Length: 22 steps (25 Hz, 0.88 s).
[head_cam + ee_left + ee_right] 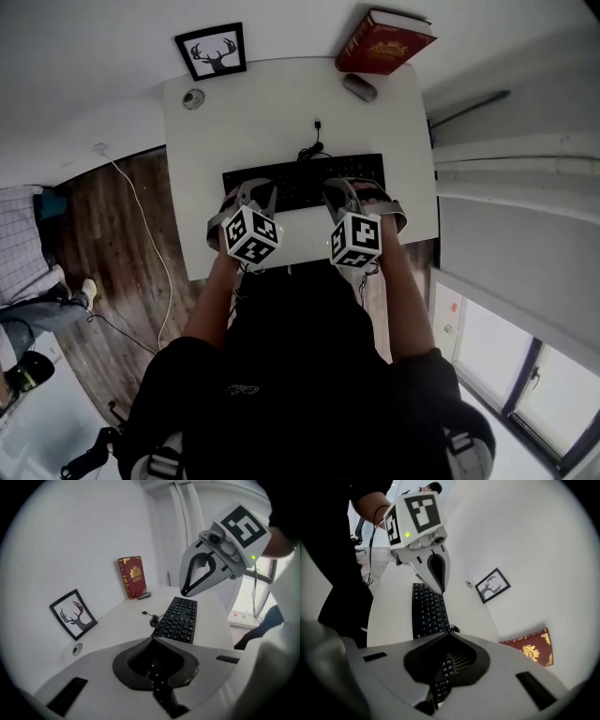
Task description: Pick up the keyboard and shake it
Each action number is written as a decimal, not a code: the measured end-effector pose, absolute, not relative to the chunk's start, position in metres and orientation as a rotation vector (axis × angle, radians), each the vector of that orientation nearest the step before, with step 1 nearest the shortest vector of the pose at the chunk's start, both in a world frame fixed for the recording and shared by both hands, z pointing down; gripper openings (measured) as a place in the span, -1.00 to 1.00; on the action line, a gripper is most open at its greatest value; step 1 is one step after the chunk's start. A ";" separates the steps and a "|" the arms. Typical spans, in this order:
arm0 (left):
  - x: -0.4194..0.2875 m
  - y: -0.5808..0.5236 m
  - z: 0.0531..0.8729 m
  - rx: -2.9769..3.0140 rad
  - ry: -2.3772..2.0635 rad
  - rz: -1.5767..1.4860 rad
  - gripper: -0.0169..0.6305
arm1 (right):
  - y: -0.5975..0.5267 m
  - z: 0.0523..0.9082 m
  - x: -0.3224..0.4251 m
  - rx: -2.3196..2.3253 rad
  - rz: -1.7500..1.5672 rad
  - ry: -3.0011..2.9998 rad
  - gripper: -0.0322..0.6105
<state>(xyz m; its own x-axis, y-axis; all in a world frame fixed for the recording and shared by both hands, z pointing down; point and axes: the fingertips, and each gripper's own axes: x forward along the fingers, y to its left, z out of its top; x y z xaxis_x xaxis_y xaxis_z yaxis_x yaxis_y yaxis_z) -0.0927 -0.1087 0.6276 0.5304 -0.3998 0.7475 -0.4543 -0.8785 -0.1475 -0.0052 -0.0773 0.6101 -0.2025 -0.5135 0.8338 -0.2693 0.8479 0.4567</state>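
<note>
My left gripper (253,194) and right gripper (345,193) each clamp one end of the keyboard (305,178), which is probably light, stiff plastic.

Keyboard (305,178): matt black plastic. Table (262,112): smooth matt white. Floor (112,244): dark wood boards. Book (380,42): glossy red cover.

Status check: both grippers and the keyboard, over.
Left gripper shut on keyboard near its left end. Right gripper shut on it near the right end. Cable coiled behind on white table; red book at the far edge, well clear.
</note>
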 end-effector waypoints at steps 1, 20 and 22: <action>-0.092 -0.107 0.622 2.686 -0.782 1.243 -0.94 | -0.078 0.602 -0.007 0.641 -0.249 -1.824 -0.83; 0.022 0.052 0.487 2.662 -1.427 0.436 -0.94 | 0.064 0.459 0.102 1.594 -0.093 -2.312 -0.83; 0.033 0.076 0.479 2.663 -1.466 0.396 -0.94 | 0.087 0.456 0.112 1.603 -0.113 -2.339 -0.83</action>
